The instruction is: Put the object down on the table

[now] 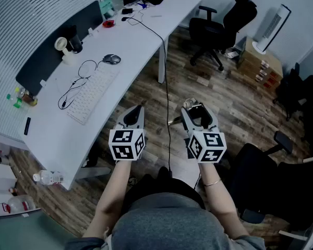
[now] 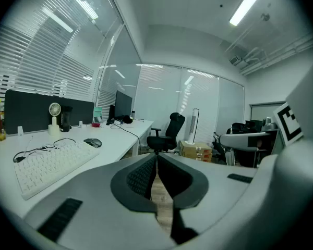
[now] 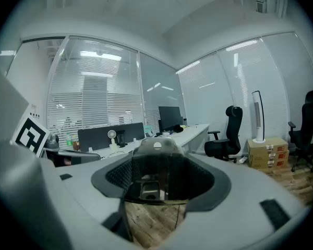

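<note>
The right gripper (image 3: 159,152) jaws grip a clear, smooth, rounded object (image 3: 156,184) between ribbed dark pads (image 3: 117,175). The left gripper (image 2: 156,160) jaws are closed and empty.

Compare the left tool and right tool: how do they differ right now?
The left tool has its jaws together; the right tool has them wide apart. The left tool is empty; the right tool grips a clear object. Both hover over the wood floor, off the desk.
</note>
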### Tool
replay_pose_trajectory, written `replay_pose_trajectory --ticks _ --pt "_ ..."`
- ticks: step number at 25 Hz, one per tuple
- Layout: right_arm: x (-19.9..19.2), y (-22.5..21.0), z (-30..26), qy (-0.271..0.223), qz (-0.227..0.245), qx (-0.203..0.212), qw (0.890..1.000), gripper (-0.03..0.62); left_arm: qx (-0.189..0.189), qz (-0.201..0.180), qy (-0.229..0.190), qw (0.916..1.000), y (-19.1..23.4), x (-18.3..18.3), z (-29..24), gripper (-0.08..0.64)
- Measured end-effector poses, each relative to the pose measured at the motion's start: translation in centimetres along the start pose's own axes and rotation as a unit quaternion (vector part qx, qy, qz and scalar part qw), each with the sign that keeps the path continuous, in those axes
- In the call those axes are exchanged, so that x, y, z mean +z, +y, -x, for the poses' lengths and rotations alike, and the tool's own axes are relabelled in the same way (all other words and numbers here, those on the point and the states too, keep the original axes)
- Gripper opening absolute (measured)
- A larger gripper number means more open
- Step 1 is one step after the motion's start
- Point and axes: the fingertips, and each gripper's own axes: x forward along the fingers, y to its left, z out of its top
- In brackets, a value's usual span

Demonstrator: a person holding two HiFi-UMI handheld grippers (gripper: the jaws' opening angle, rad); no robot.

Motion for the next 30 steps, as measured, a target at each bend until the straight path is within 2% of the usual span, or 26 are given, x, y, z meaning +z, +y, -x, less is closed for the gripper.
replay_pose_trajectory --ticks 9,18,24,30 --pt "-0.6 -1.8 -0.2 0.011 -0.021 0.012 1.000 0.290 0.008 -0.005 0.005 0.9999 -0.8 -0.1 -1.2 0.031" --pt "0.0 -2.6 -1.9 0.010 -0.028 0.033 0.999 0.290 0.037 -0.015 -0.004 0.9992 0.1 0.6 -1.5 0.031" --pt "0.3 -3.0 -4.3 0.013 -0.041 0.039 0.998 0.290 0.057 -0.008 -0.004 0.9983 2.0 0.6 -2.3 0.031" --pt "0.7 -3.0 -9.8 0.021 -0.039 0.038 0.998 0.290 0.056 0.005 0.004 0.9984 5.6 0.9 -6.2 0.031"
